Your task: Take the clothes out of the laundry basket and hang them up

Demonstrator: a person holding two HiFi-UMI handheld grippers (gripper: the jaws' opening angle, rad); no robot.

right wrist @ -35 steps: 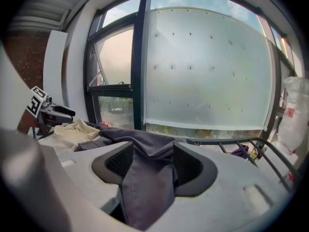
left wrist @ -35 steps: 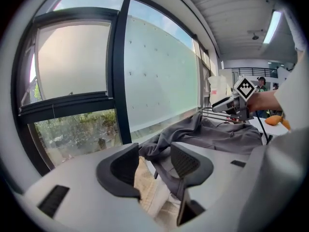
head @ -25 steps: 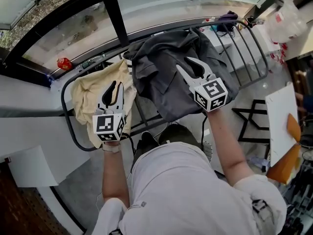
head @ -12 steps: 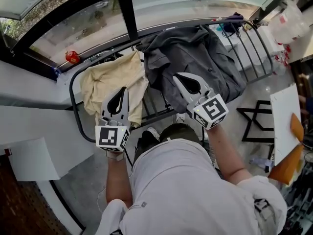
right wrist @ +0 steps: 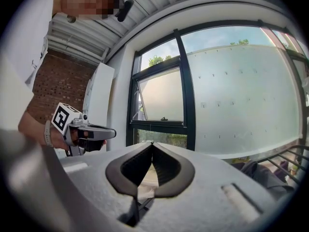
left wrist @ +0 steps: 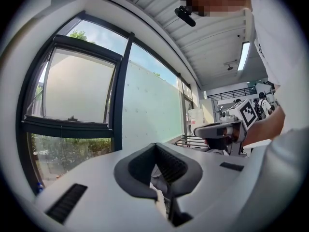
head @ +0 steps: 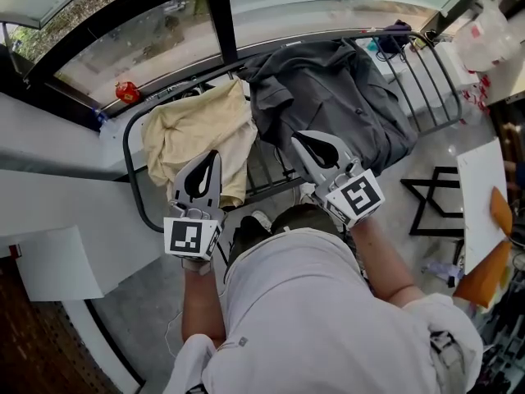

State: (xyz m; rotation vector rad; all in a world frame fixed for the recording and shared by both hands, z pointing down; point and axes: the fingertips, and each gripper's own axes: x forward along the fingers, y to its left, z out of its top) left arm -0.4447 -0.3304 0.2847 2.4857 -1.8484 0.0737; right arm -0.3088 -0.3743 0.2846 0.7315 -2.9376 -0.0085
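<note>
- The left gripper (head: 215, 154) is pressed together with nothing between its jaws; it is held level at the near left part of the drying rack (head: 131, 189), its tip over the near edge of the beige cloth (head: 193, 130)
- The right gripper (head: 298, 137) is likewise pressed together and empty; in the head view its tip lies at the near edge of the grey shirt (head: 336, 97)
- The two grippers are well apart, side by side, both pointing away from the person towards the window (head: 148, 48)
- The beige cloth is draped over the left end of the rack; the grey shirt is spread across the rack's middle, just beside the cloth on its right
- The rack's bare bars show at the far right end; a small red thing (head: 126, 93) sits on the sill beyond the rack's far left corner
</note>
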